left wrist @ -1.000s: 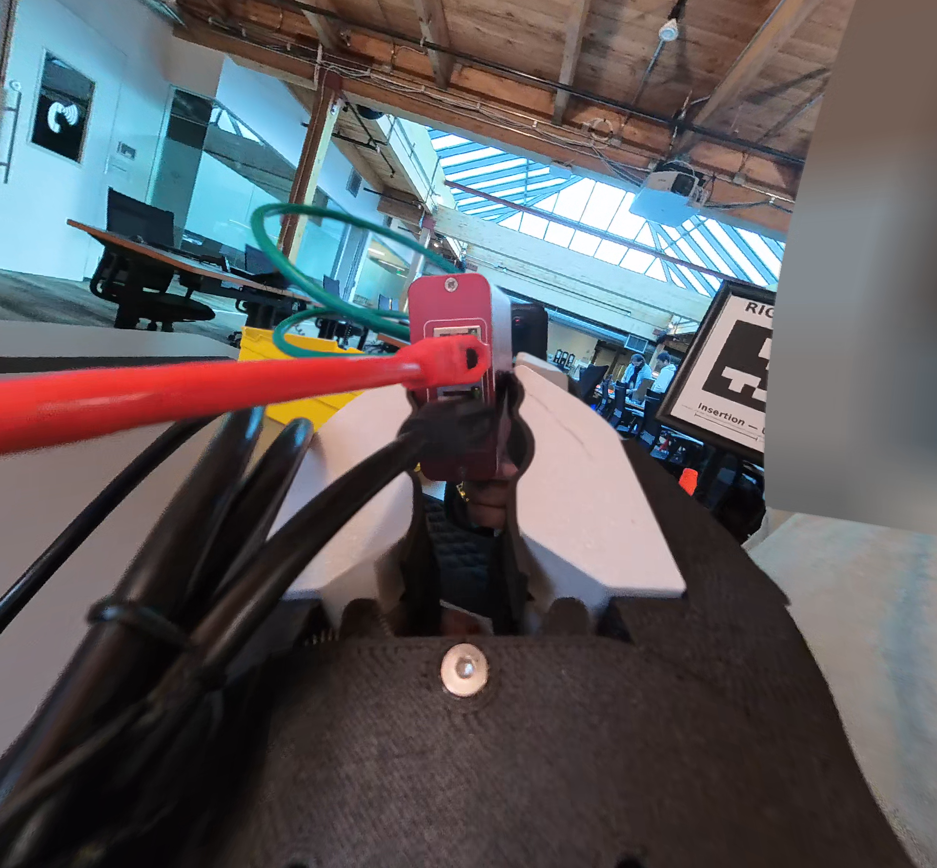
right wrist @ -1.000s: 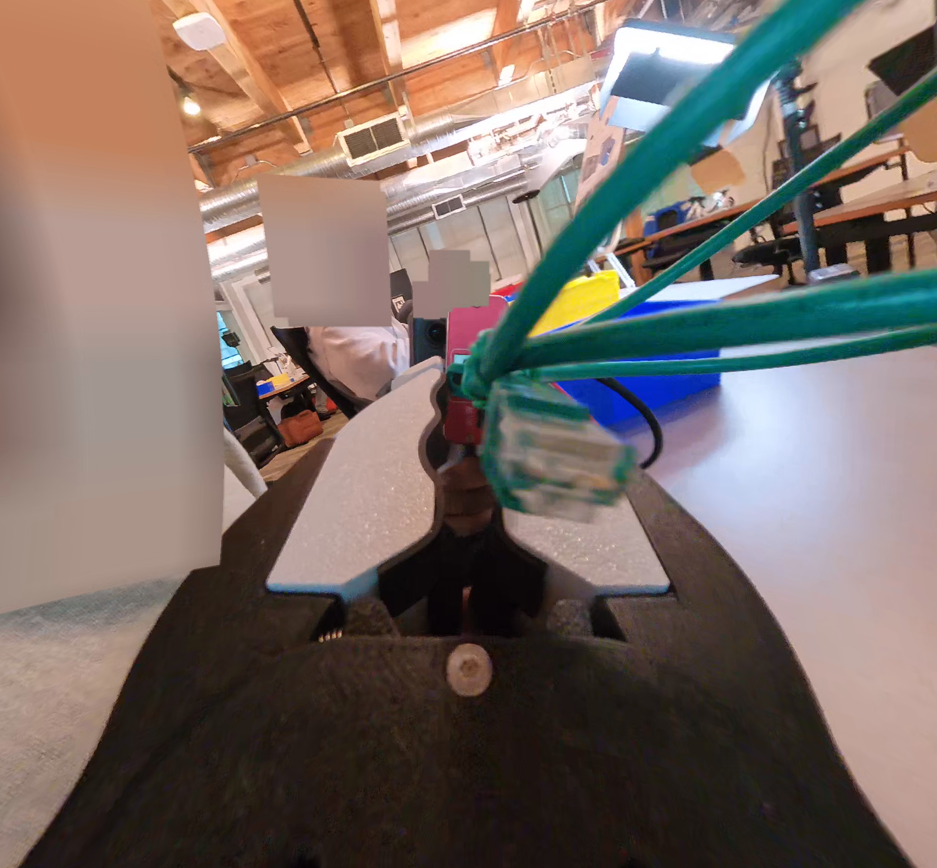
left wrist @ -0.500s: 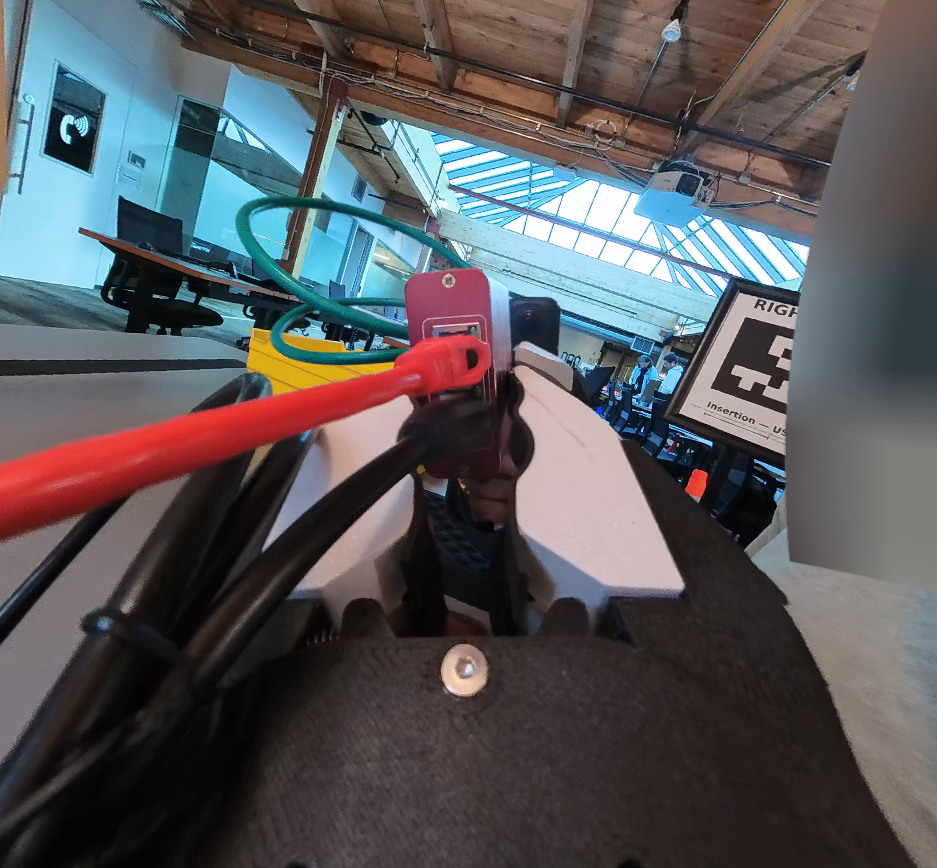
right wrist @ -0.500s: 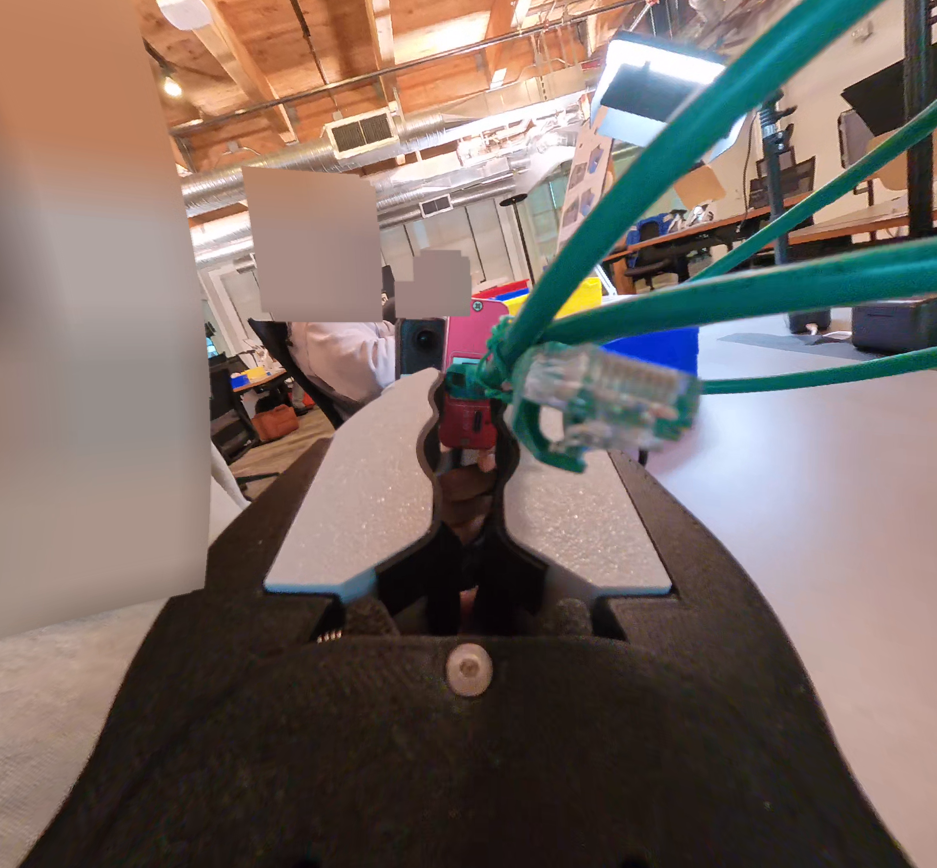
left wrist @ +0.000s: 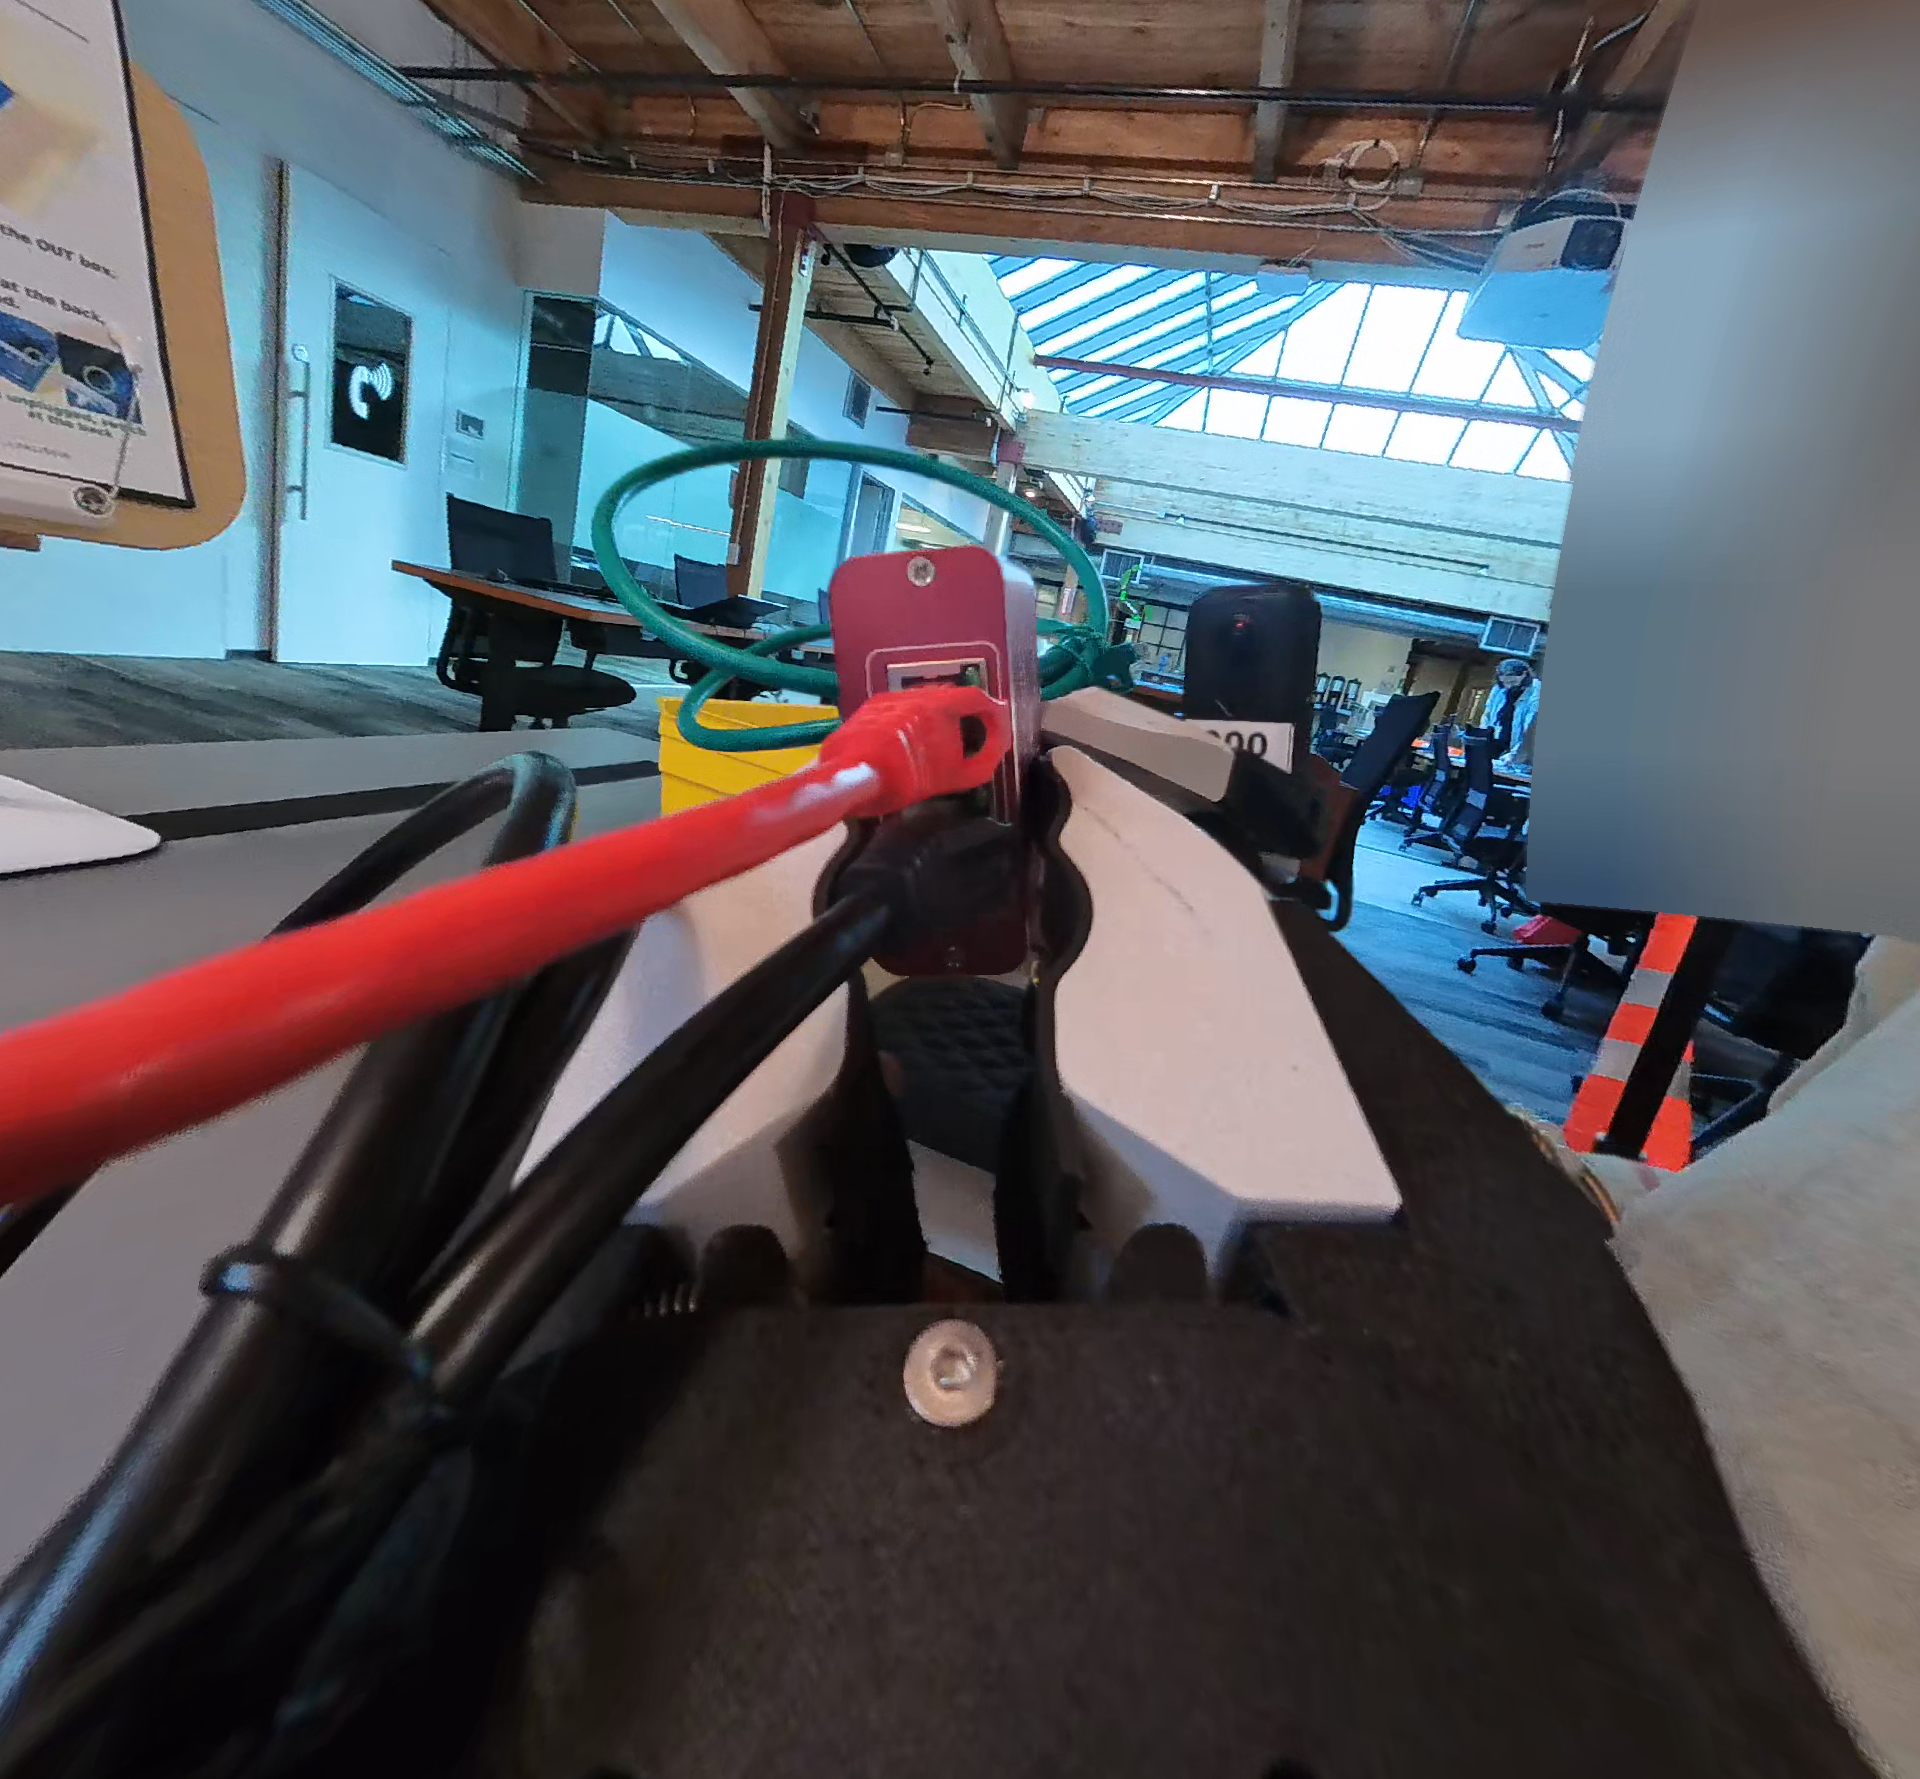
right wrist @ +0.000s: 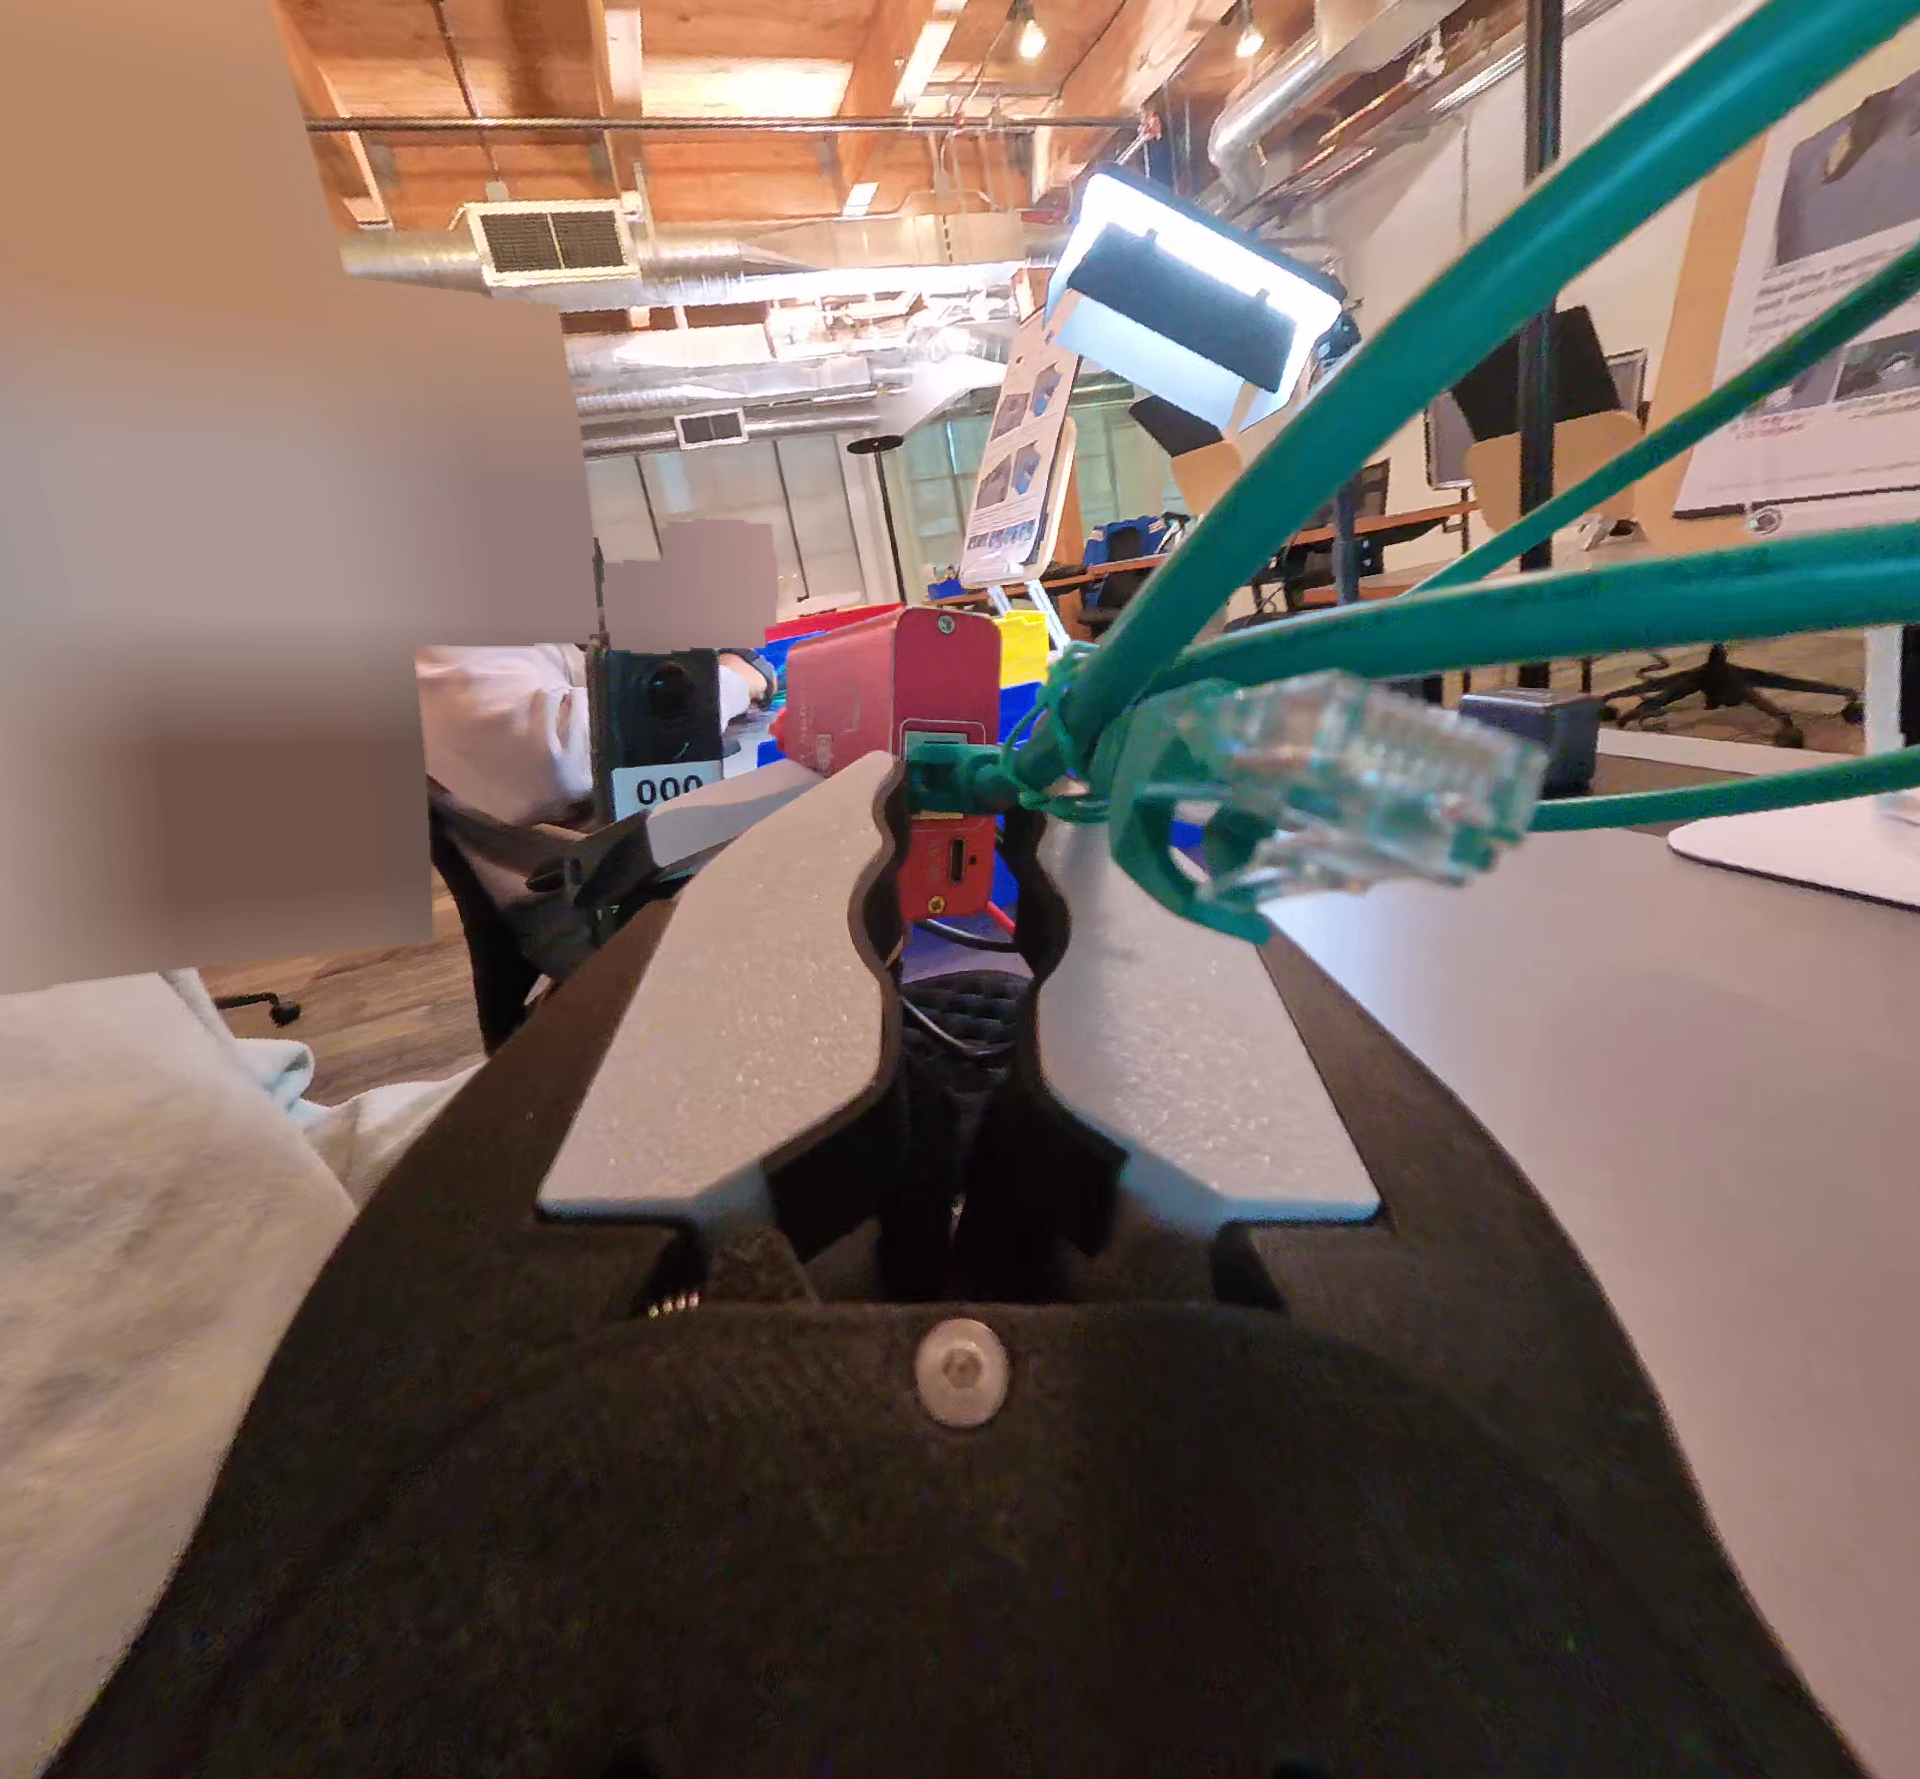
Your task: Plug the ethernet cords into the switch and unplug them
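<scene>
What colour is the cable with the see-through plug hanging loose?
Green. The green cable with its clear loose plug shows best in the right wrist view.

A small white tag (left wrist: pixel 1242 742) with black digits sits just right of the red switch (left wrist: pixel 935 649). Far left of the switch hangs a printed poster (left wrist: pixel 62 223). Nearer the switch, a dark wall sign (left wrist: pixel 371 386) carries a white pictogram.

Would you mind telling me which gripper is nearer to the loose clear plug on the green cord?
Right. The clear plug hangs just beside the right gripper, over its right finger. The left gripper grips the red switch on the far side, away from that plug.
</scene>
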